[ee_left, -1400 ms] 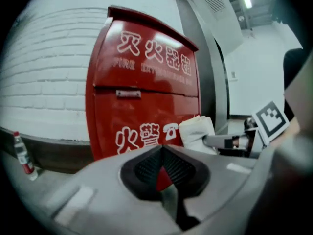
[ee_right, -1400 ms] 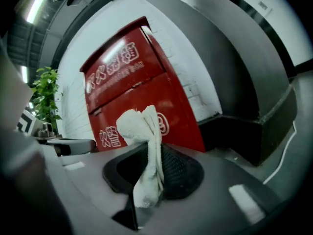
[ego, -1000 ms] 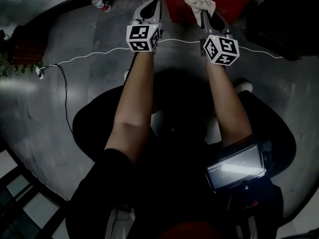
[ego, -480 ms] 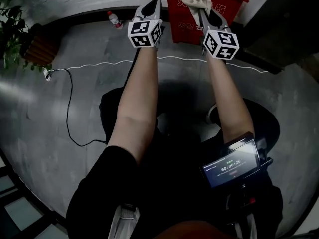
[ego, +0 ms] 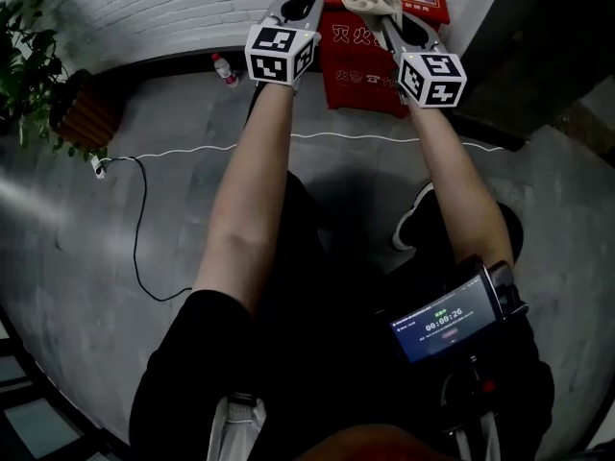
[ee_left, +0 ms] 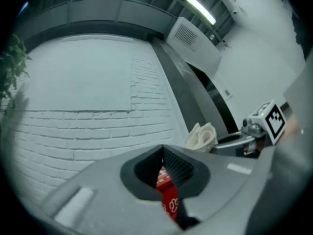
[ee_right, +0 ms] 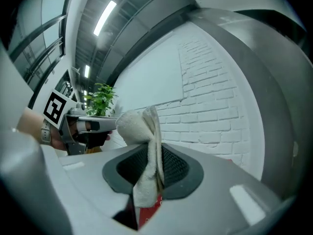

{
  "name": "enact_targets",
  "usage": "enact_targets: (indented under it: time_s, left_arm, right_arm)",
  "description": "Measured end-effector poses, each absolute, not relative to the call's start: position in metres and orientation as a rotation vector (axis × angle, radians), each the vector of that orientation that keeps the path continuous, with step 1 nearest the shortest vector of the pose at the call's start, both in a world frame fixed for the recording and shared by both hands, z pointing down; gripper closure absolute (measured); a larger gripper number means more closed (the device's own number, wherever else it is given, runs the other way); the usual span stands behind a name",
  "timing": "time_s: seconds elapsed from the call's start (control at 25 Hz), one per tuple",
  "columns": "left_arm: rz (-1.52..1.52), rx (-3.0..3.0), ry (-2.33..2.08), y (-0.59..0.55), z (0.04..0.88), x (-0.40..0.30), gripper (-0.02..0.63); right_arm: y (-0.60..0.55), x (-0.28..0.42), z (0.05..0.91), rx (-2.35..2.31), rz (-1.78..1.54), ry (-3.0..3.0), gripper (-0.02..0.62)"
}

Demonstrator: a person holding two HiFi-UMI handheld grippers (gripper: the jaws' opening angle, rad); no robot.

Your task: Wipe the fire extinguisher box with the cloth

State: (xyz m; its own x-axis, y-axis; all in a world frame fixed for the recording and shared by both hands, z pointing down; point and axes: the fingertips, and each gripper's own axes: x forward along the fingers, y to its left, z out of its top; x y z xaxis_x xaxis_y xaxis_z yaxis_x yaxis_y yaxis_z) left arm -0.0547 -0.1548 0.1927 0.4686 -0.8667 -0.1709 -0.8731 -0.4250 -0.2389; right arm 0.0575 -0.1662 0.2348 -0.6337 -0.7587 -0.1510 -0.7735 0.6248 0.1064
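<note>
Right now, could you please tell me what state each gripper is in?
Left gripper: closed, nothing between its jaws.
Right gripper: closed on the cloth.

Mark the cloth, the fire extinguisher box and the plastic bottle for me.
cloth [ego: 377, 4], head view, bunched middle.
fire extinguisher box [ego: 365, 75], head view, red front face.
plastic bottle [ego: 226, 71], head view, clear body.
</note>
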Motion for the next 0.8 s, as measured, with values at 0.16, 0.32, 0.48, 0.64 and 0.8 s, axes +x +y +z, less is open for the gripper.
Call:
enact_targets:
  time_s: [0.16,0.32,0.48,0.64,0.8]
  left_arm:
    - [0.024,-2.498,1.403,-0.132,0.190,-0.020,0.606]
    - [0.093,-2.630,1.385,-0.104,0.220,-0.002,0.606]
    - [0.095,-2.695,1.345,-0.086,0.241,0.011,0.606]
    - [0.085,-2.730,1.278,-0.079,0.251,0.025,0.606]
    - [0.103,-2.745,1.246,-0.075,0.252,0.027,0.606]
  right_arm:
    - [-0.140,0.074,0.217,-1.253,0.242,2.787,0.514]
    - [-0.118,0.095,0.228,-1.261,0.114,2.782,0.515]
    - [-0.094,0.100,0.238,-1.230,0.158,2.777,0.515]
    - [-0.087,0.107,0.241,-1.208,0.064,2.737,0.515]
    - [-0.094,0.113,0.248,-1.234,0.058,2.732,0.515]
